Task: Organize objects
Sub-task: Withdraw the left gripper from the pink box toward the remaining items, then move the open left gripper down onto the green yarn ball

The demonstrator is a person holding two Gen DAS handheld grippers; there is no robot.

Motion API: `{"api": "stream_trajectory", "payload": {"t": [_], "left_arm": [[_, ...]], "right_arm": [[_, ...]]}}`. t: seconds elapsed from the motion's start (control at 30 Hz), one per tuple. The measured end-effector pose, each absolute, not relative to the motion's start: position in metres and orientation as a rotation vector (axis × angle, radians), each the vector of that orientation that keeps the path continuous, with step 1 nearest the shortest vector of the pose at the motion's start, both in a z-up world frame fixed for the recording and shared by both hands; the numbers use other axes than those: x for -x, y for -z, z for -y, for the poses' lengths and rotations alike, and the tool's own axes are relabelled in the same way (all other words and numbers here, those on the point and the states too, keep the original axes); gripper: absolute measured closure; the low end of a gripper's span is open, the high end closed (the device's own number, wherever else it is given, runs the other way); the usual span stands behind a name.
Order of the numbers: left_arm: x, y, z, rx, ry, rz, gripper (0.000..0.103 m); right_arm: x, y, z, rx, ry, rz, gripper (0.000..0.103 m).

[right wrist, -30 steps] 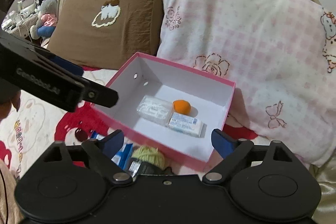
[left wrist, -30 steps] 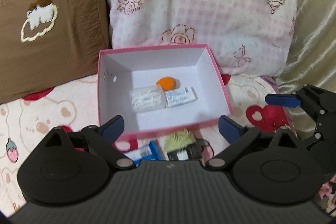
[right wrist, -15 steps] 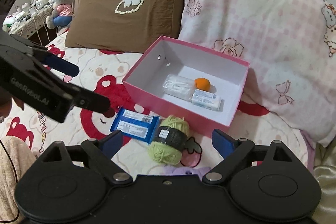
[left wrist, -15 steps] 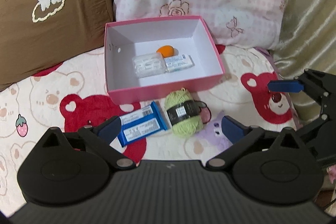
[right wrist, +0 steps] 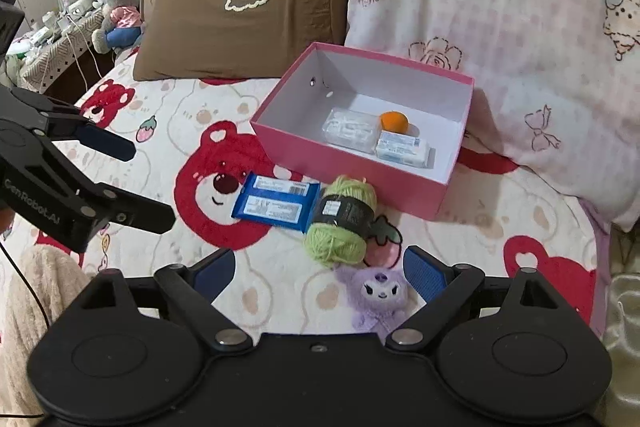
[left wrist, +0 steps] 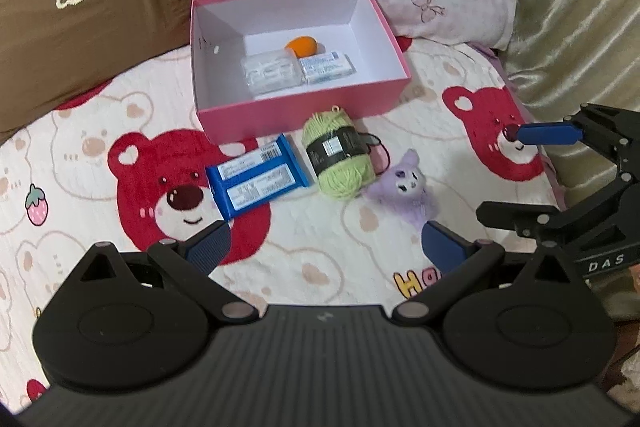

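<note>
A bed it was, spread with a cream blanket [left wrist: 360, 251] printed with red bears, a brown pillow [right wrist: 248, 11] and a pink checked pillow [right wrist: 500, 19] propped against the headboard. In front of the pillows sat the pink box [left wrist: 304, 107], open-topped, white inside. On its floor lay an orange ball [left wrist: 301, 45], a clear plastic packet [left wrist: 271, 71] and a small white-and-blue packet [left wrist: 328, 67], the two packets side by side and the ball just behind them.

Outside the box, against its near wall, three things waited on the blanket: a blue wrapped packet [left wrist: 258, 181], a skein of green yarn [left wrist: 338, 157] with a black label just to its right, and a purple plush toy [left wrist: 408, 191] nearer the cameras beyond the yarn.

The left gripper [left wrist: 326, 245] hung above the blanket with its blue pads spread wide and nothing between them. The right gripper [right wrist: 318, 269] was likewise wide open and empty, the plush toy lying just below its gap, untouched. Each gripper showed at the edge of the other's view.
</note>
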State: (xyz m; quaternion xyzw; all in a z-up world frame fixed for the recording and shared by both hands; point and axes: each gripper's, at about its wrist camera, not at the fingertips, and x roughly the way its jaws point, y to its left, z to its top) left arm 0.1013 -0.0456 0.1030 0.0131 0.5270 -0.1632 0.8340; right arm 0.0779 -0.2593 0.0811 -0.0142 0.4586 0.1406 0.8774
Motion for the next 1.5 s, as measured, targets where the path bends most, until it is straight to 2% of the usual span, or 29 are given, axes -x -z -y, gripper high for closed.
{"api": "stream_trajectory", "payload": {"t": [0.6,1.17,1.5], "left_arm": [[-0.081,-0.066,0.047,0.008,0.396,-1.191,0.000],[-0.094,-0.031,0.032,0.059,0.297,-1.136,0.000],[-0.113,0.019,0.024,0.128,0.208,-1.127,0.000]], "right_arm": [[-0.055,-0.050,0.248,0.066,-0.290,-1.049,0.010],[-0.067,-0.028,0.241,0.048,-0.267,-1.044,0.010],[-0.099,0.006,0.244,-0.034,-0.268,-1.057,0.010]]}}
